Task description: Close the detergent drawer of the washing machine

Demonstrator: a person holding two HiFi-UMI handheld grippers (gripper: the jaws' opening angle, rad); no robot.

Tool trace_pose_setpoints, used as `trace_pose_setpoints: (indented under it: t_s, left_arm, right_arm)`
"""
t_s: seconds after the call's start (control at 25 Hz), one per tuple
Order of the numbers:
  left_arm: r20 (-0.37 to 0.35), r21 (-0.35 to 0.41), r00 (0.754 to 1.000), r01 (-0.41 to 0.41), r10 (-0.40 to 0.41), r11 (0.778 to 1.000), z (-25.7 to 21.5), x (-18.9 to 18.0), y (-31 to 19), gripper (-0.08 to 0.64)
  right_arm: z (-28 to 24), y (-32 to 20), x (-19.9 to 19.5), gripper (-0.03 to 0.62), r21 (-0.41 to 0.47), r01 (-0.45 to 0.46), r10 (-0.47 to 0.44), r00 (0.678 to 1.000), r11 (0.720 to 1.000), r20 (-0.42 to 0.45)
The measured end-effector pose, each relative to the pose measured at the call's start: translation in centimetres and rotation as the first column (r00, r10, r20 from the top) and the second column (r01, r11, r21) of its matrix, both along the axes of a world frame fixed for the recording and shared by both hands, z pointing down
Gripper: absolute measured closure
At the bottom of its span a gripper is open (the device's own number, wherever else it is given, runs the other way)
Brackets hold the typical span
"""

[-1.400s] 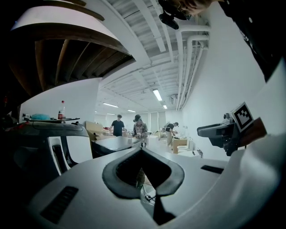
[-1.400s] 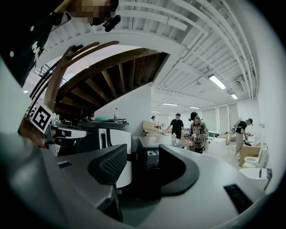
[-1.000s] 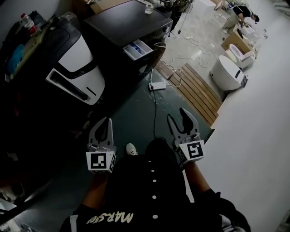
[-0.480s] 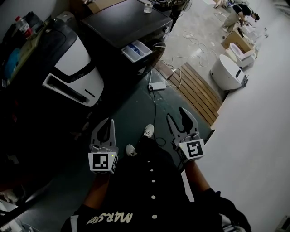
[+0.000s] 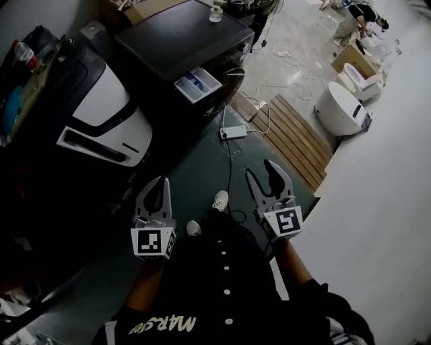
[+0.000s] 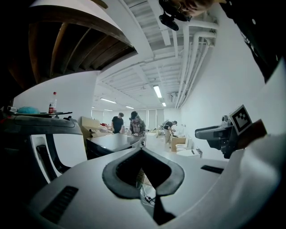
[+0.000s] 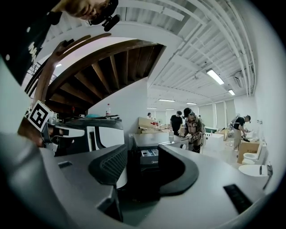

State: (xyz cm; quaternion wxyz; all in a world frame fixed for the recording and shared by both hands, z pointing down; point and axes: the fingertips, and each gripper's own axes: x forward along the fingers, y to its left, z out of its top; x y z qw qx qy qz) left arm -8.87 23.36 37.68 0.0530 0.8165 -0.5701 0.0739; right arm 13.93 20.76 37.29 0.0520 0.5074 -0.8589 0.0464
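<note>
The dark washing machine (image 5: 182, 34) stands at the far end of the floor, and its detergent drawer (image 5: 197, 83) is pulled out, showing white and blue compartments. Both grippers are held low near the person's body, well short of the machine. My left gripper (image 5: 156, 182) is shut with nothing in it; in the left gripper view its tips (image 6: 142, 150) meet. My right gripper (image 5: 263, 171) stands open and empty. Between its jaws, the right gripper view shows the open drawer (image 7: 149, 153) straight ahead on the washing machine (image 7: 152, 139).
A white and black appliance (image 5: 108, 114) leans at the left. A power strip (image 5: 233, 132) and cable lie on the dark floor ahead. Wooden slats (image 5: 296, 135) and a white toilet (image 5: 340, 108) are at the right. A glass (image 5: 216, 13) stands on the machine. People work behind.
The person has stepped forward, one shoe coming into view, and the washing machine sits slightly nearer. Both grippers keep the same pose.
</note>
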Motion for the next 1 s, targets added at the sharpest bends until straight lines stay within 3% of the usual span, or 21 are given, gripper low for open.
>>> trace_pose_setpoints:
  t_s: [1.0]
  left_arm:
    - [0.044, 0.016, 0.994, 0.103, -0.104, 0.995, -1.0, 2.5, -10.1, 0.557]
  right_arm:
    - [1.1, -12.7, 2.3, 0.371, -0.022, 0.091, -0.091, 0.996, 0.996, 0.024]
